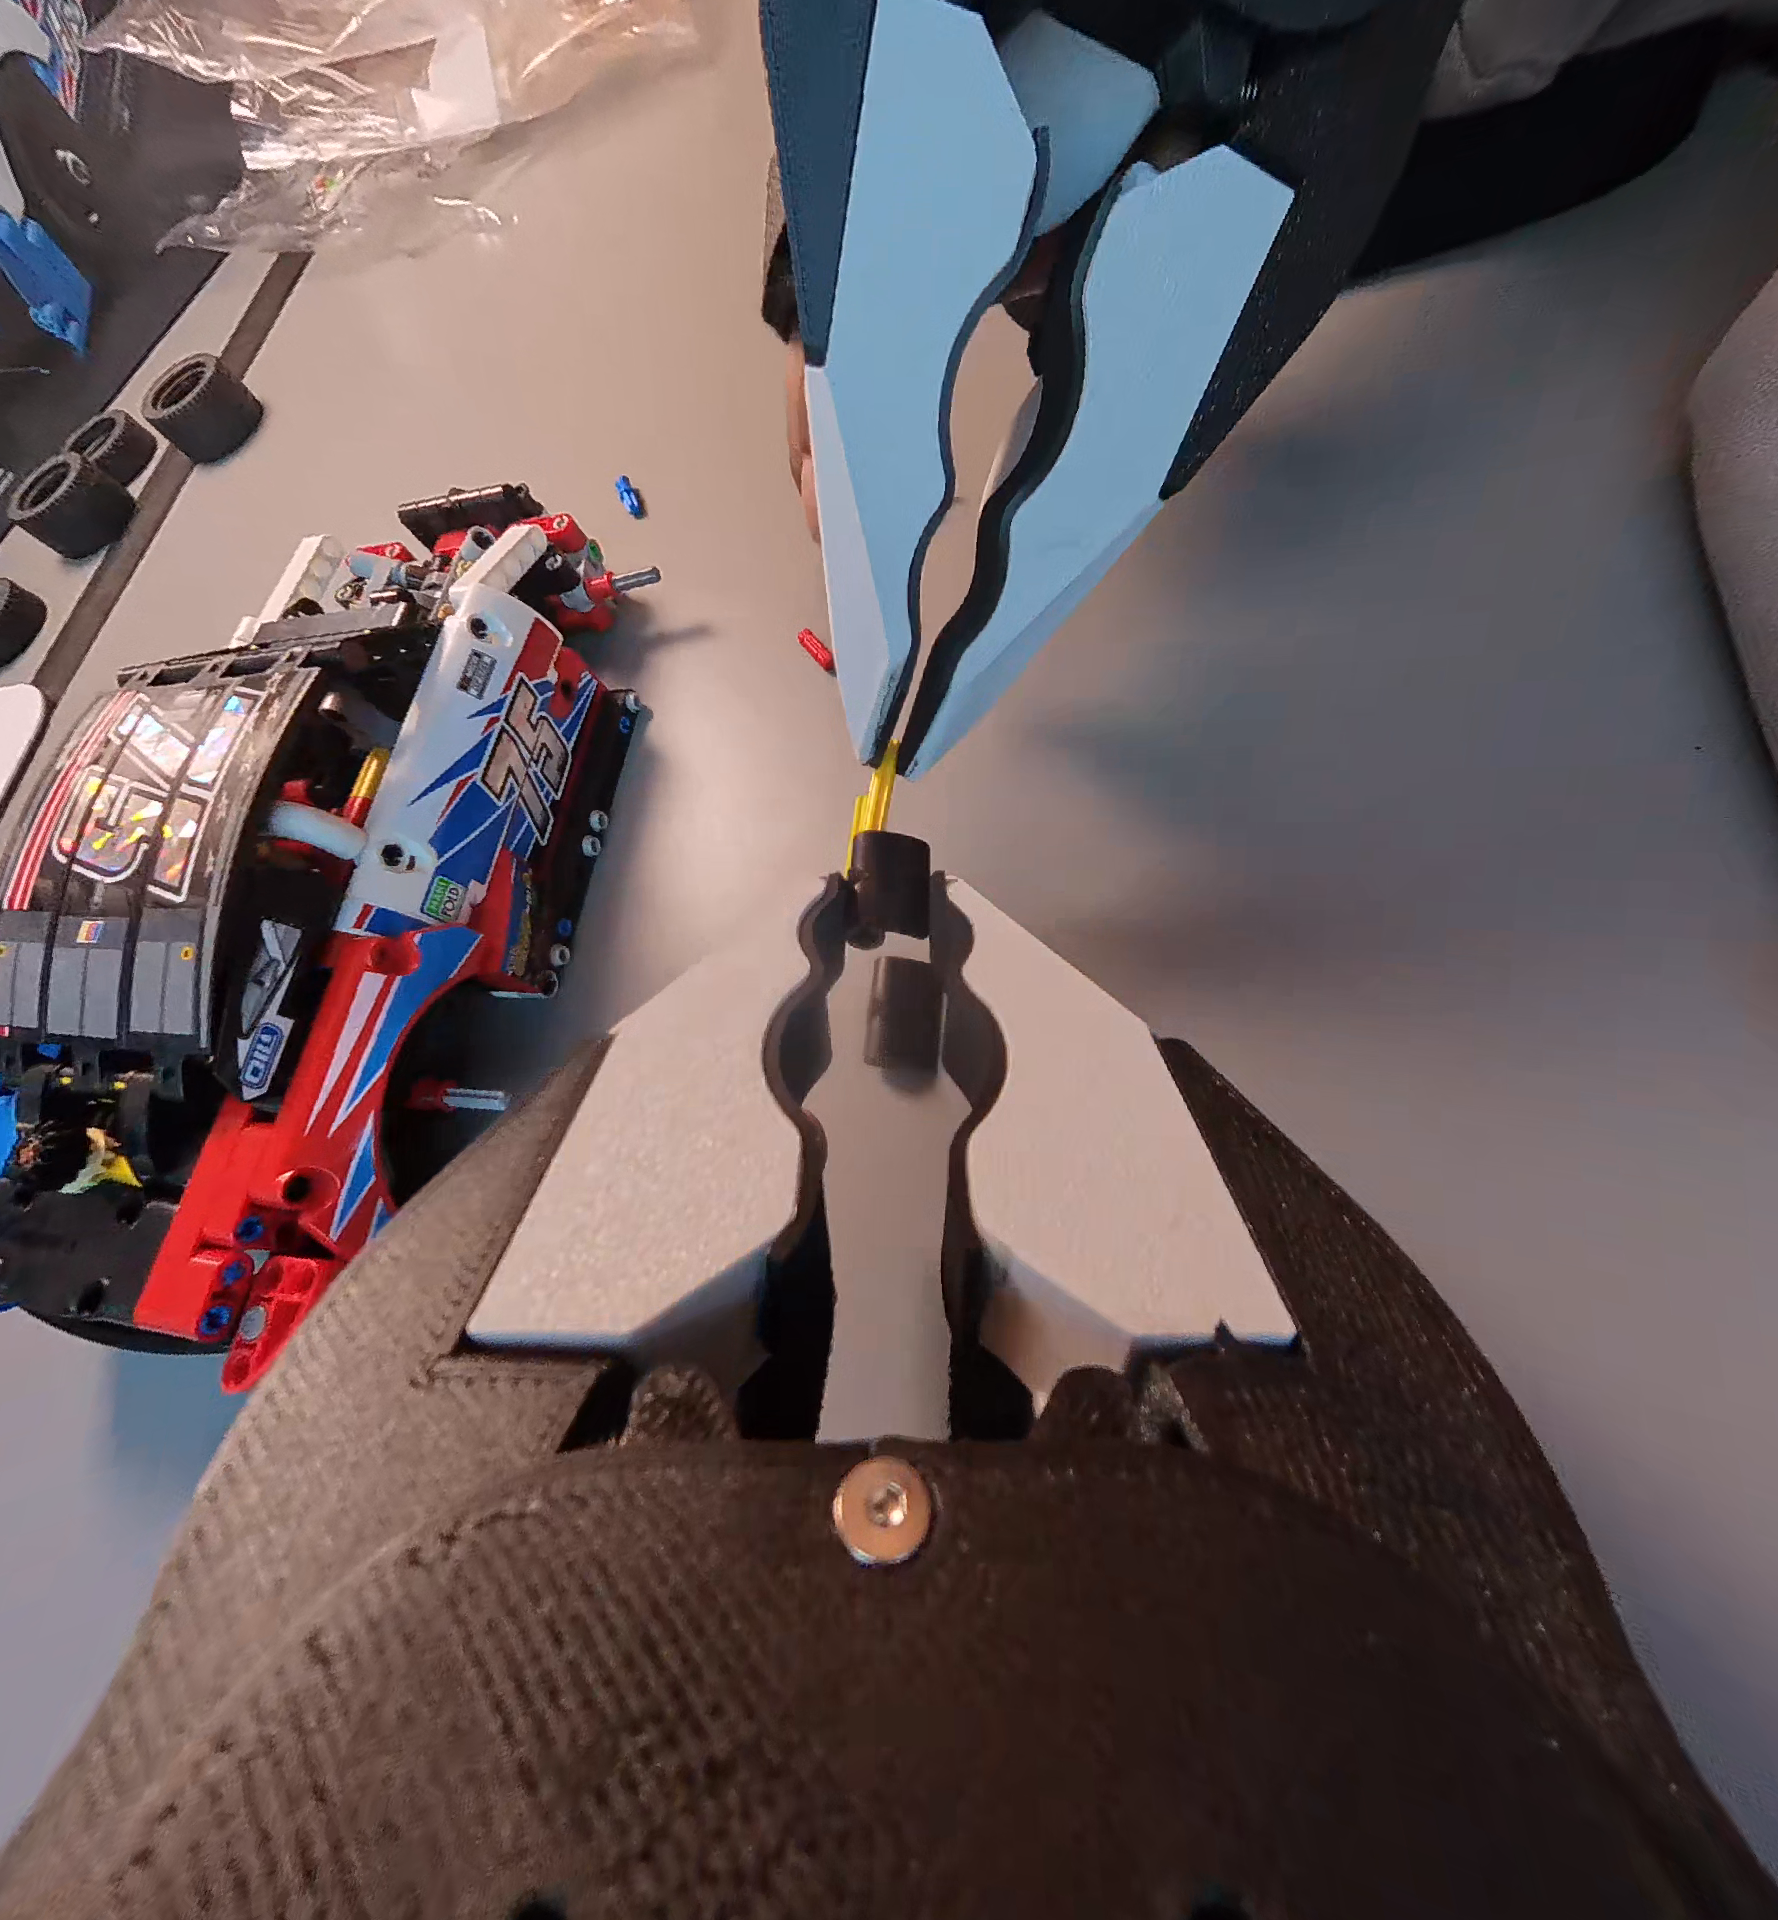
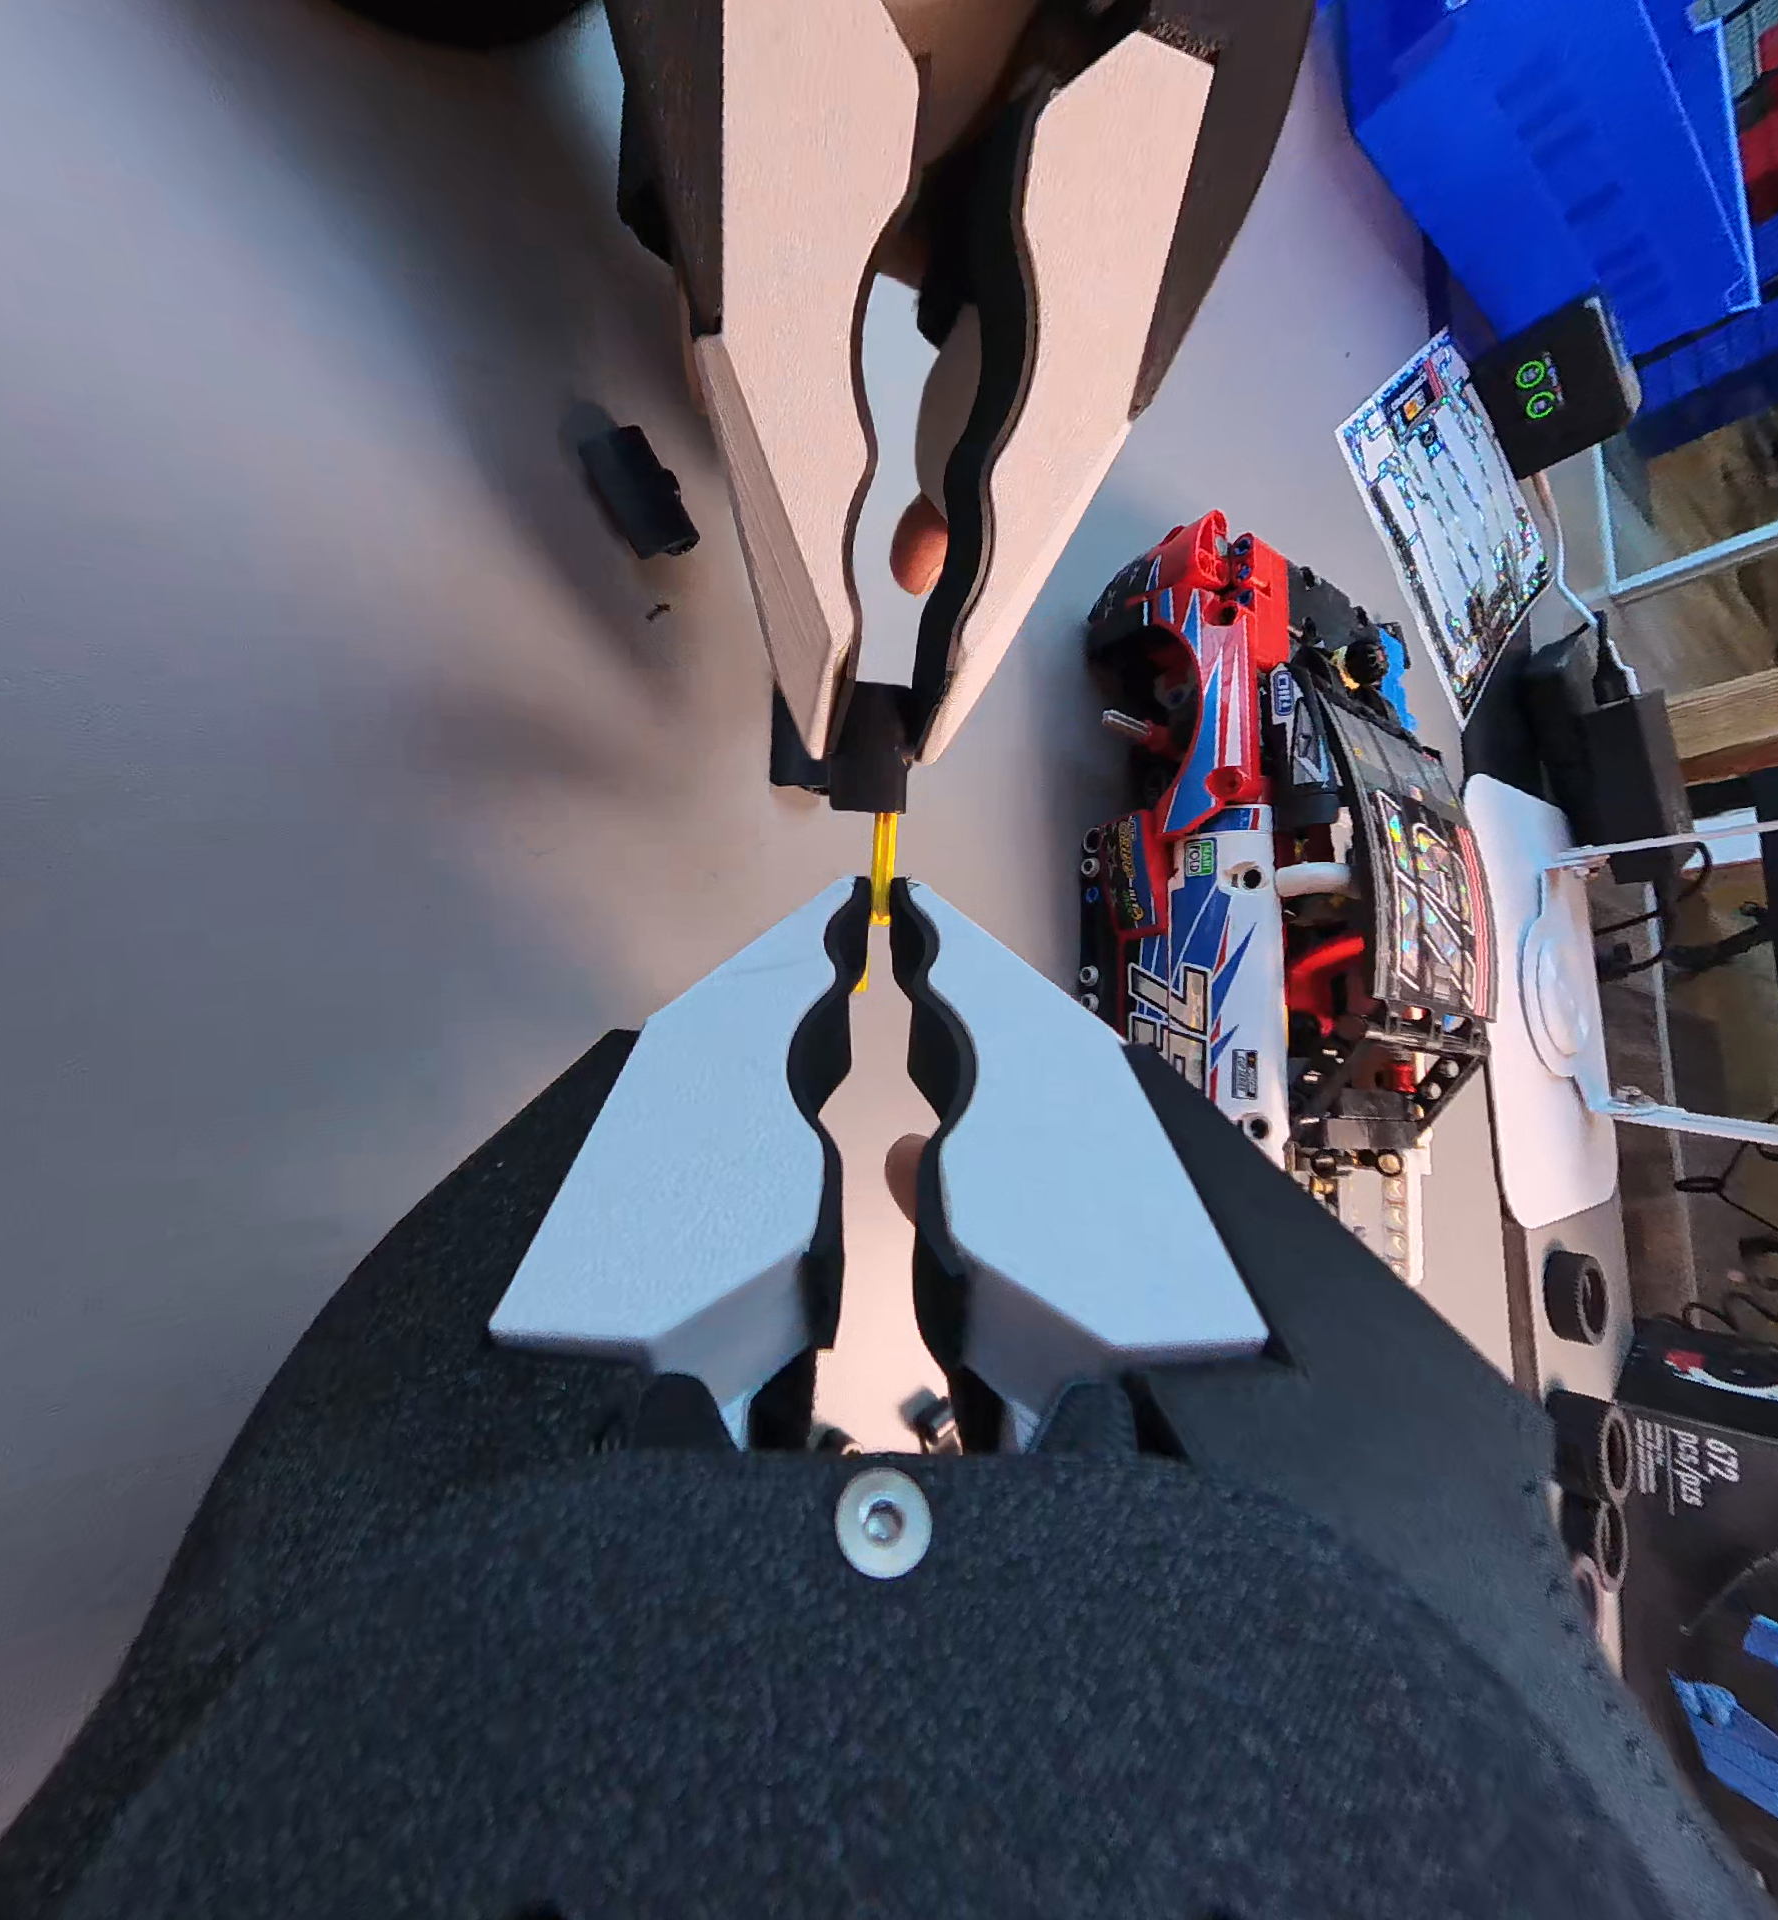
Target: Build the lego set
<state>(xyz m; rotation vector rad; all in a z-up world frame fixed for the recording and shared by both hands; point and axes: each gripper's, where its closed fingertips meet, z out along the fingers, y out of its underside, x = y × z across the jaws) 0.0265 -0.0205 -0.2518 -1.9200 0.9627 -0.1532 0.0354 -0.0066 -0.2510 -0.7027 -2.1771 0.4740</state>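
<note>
Left gripper pinches the black connector, right gripper pinches the yellow axle; axle runs tip-to-tip between them above the table, entering the connector.

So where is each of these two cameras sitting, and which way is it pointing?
Left wrist view: on the left gripper, looking along its fingers, shut on a black connector, toward the right gripper; car model at left.
Right wrist view: on the right gripper, its fingers pinching the yellow axle, facing the left gripper; a fingertip shows behind.
Shared: both grippers, axle, connector, car, grey table.
</note>
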